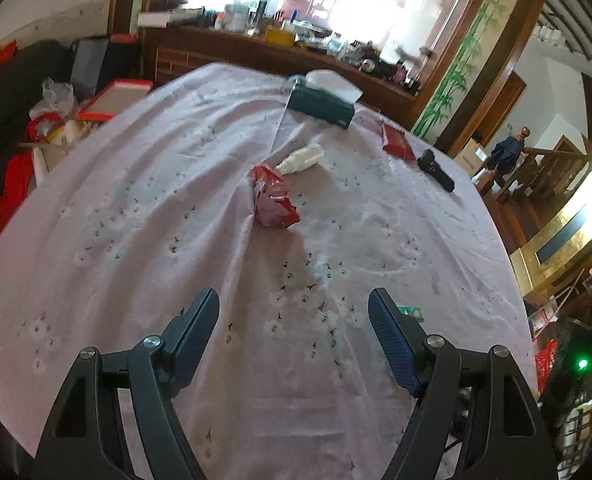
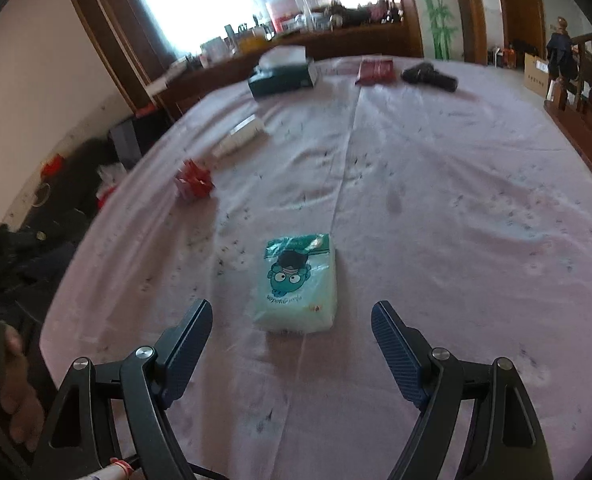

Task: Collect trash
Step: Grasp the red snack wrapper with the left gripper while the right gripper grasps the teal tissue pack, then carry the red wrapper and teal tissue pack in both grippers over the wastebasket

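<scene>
- A desk covered with a pale pink cloth printed with small flowers fills both views.
- The left gripper hovers above the cloth with its fingers spread wide and nothing between them.
- Ahead of it, near the middle of the desk, lies a crumpled red wrapper; a white plastic bottle lies on its side just behind, its narrow end close to the wrapper.
- Farther back sits a dark green tissue box with white tissue on top. To its right are a flat red packet and a black handheld device, near the desk's far right edge.
- The right gripper is also spread wide and holds nothing — it hovers low over the cloth.
- Just ahead of its fingers lies a pale green tissue pack printed with a cartoon face, flat on the cloth and apart from both fingers.
- From the right wrist view the wrapper and bottle lie off to the left, well apart from the pack.
</scene>
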A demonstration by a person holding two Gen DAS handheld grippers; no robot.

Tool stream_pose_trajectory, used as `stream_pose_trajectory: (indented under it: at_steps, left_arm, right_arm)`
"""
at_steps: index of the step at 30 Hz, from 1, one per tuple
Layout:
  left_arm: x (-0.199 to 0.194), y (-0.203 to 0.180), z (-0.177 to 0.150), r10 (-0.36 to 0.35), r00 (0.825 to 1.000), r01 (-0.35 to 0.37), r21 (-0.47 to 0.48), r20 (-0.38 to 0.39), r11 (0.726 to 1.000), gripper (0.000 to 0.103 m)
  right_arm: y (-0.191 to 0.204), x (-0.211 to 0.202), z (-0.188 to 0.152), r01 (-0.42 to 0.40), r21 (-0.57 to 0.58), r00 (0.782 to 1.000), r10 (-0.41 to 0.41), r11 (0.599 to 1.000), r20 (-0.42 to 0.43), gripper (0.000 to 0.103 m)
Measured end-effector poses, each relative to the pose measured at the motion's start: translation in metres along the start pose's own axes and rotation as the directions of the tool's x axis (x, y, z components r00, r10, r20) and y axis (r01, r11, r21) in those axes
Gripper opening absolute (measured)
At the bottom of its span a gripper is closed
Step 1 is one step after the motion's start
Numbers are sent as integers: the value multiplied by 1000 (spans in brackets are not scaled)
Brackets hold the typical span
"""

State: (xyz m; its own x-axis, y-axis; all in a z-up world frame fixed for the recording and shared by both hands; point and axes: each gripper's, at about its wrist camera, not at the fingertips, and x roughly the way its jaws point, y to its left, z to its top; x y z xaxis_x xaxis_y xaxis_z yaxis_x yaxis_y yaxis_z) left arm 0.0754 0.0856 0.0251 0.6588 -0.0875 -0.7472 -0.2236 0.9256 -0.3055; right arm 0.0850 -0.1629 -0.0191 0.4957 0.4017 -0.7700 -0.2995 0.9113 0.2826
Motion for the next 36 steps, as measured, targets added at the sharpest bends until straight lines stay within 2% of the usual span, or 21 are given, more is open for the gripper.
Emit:
stream_pose_trajectory:
  at_steps: [8, 9, 10, 11, 13, 15, 18, 19, 20, 23, 25, 30, 36]
  left_arm:
    - [66, 11, 35, -28, 994, 20, -77, -106, 997, 76]
    - [75, 12, 41, -10, 994, 1, -80, -111, 997, 75]
    - [82, 10, 46, 20, 994, -28, -75, -107, 997, 75]
    - [86, 8, 50, 37, 994, -43, -61, -98, 997, 75]
    - [100, 3, 61, 56, 993, -60, -32, -99, 998, 74]
    - [113, 3, 70, 61, 991, -65, -29, -116, 997, 67]
    - [134, 4, 83, 110, 983, -115, -20, -149, 993, 56]
    - [140, 5, 86, 129, 978, -134, -20, -161, 991, 50]
    - [145, 7, 88, 139, 976, -146, -26, -167, 989, 39]
    - [157, 10, 92, 182, 967, -187, -11, -180, 982, 33]
    - [155, 12, 93, 202, 965, -206, -7, -168, 978, 32]
    - [130, -5, 83, 182, 975, -177, 49, -126, 983, 31]
    - [75, -43, 42, 53, 994, -42, 117, -92, 992, 31]
  right_arm:
    - [11, 36, 2, 54, -53, 998, -57, 997, -42, 85]
    - [12, 38, 1, 60, -57, 997, -63, 997, -43, 81]
    - [14, 41, 0, 57, -63, 997, -60, 996, -51, 73]
    - [15, 43, -1, 65, -70, 996, -69, 995, -54, 71]
    - [19, 43, -3, 113, -101, 993, -117, 988, -33, 55]
    - [15, 42, -3, 102, -88, 994, -105, 991, -26, 52]
    - [5, 38, -3, 74, -56, 997, -76, 996, -23, 44]
    - [2, 36, -3, 59, -39, 998, -60, 998, -24, 43]
    - [-1, 35, -3, 47, -25, 999, -48, 999, -25, 42]
    - [-12, 27, -4, 16, 10, 1000, -15, 1000, -13, 41]
    - [-15, 21, -6, -16, 28, 1000, 16, 999, -5, 41]
    - [-27, -6, -9, -81, 68, 994, 76, 994, 73, 41]
    - [-45, -41, -17, -104, 116, 984, 85, 988, 158, 41]
